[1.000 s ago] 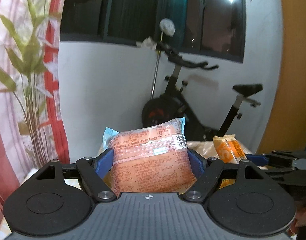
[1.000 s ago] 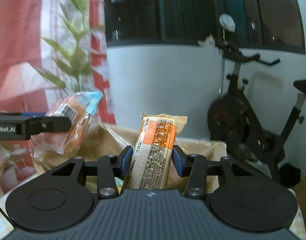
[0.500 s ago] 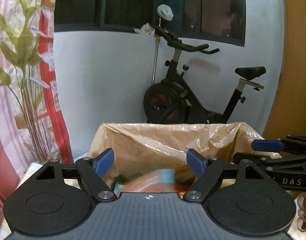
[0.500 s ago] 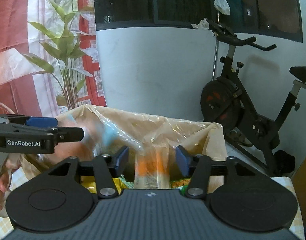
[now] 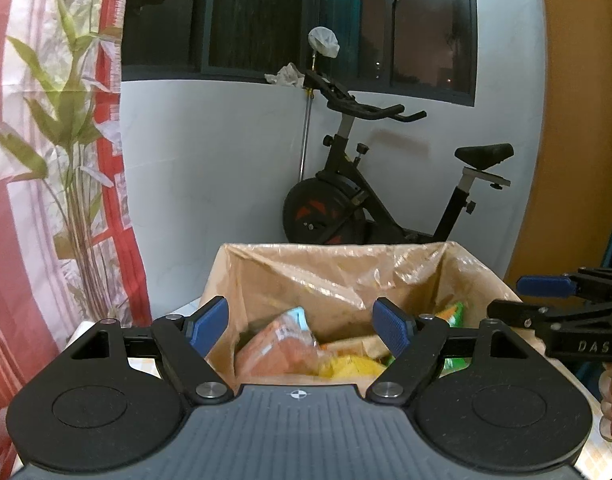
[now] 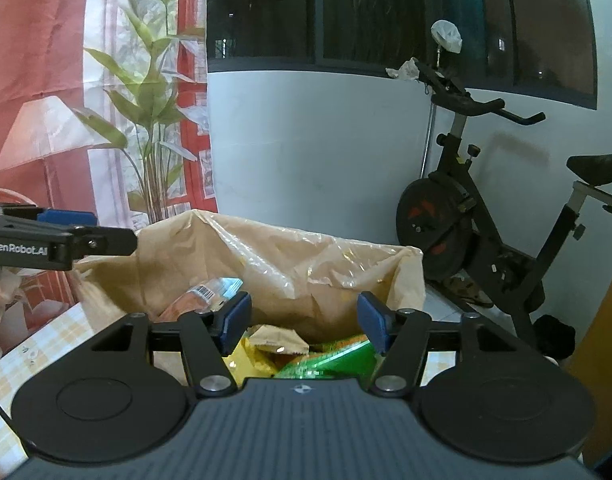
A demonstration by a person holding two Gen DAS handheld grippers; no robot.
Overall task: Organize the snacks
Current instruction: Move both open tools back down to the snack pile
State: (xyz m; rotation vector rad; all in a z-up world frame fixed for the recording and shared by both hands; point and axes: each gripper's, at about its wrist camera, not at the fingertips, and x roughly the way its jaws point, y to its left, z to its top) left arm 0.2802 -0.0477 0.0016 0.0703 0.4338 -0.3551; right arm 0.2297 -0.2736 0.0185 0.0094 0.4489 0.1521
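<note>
- The left gripper (image 5: 301, 320) has its blue-padded jaws spread wide with nothing between them; it points slightly downward over the near rim of the plastic-lined box (image 5: 265, 276).
- The right gripper (image 6: 303, 320) is empty too, its jaws opening, and it hangs over the same box.
- Each gripper appears side-on at the edge of the other's view, so they sit side by side.
- Inside the box, an orange snack packet (image 5: 281, 344) with a barcode lies on the left, touching a yellow packet (image 5: 346, 366).
- A green packet (image 6: 334, 354) lies to the right, with a tan wrapper end (image 6: 279, 340) on top of the pile.
- Behind the box stands an exercise bike (image 5: 370, 200) against a white wall.
</note>
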